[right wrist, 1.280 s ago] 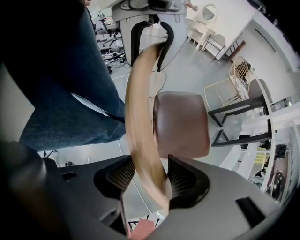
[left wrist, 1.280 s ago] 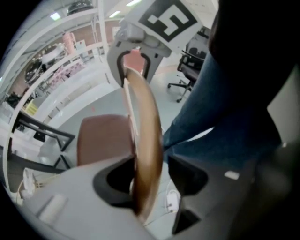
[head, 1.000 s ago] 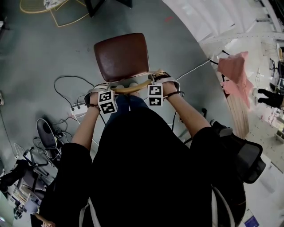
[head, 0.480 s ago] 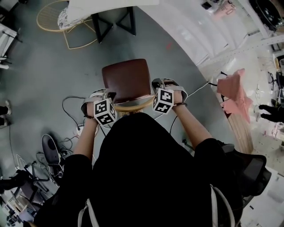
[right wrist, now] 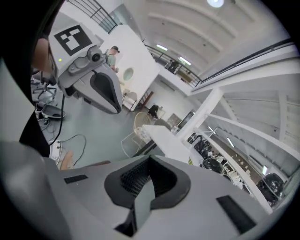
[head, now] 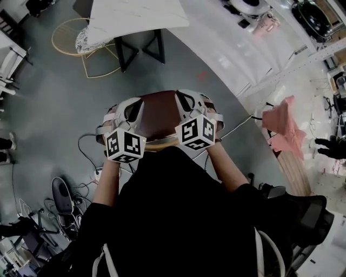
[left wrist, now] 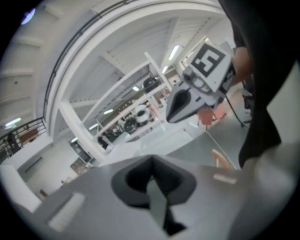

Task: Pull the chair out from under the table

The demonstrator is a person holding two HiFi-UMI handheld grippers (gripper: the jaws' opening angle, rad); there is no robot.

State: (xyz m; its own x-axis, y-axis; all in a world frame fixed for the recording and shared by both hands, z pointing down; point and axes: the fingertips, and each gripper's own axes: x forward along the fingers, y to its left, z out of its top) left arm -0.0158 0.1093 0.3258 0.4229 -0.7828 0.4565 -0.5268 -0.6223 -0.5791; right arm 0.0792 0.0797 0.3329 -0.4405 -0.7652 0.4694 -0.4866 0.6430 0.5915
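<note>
Well, my left gripper (head: 131, 110) & right gripper (head: 185, 103) are both shut tight, w/ nothing in them. The chair (head: 158, 112) looks stiff & prob heavy. I'd grab its wood back rail (head: 162, 144) w/ both.

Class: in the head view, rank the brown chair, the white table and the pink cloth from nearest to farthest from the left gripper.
1. Brown chair, just to the right of the left gripper.
2. White table, ahead, at the top of the view.
3. Pink cloth, far right.
</note>
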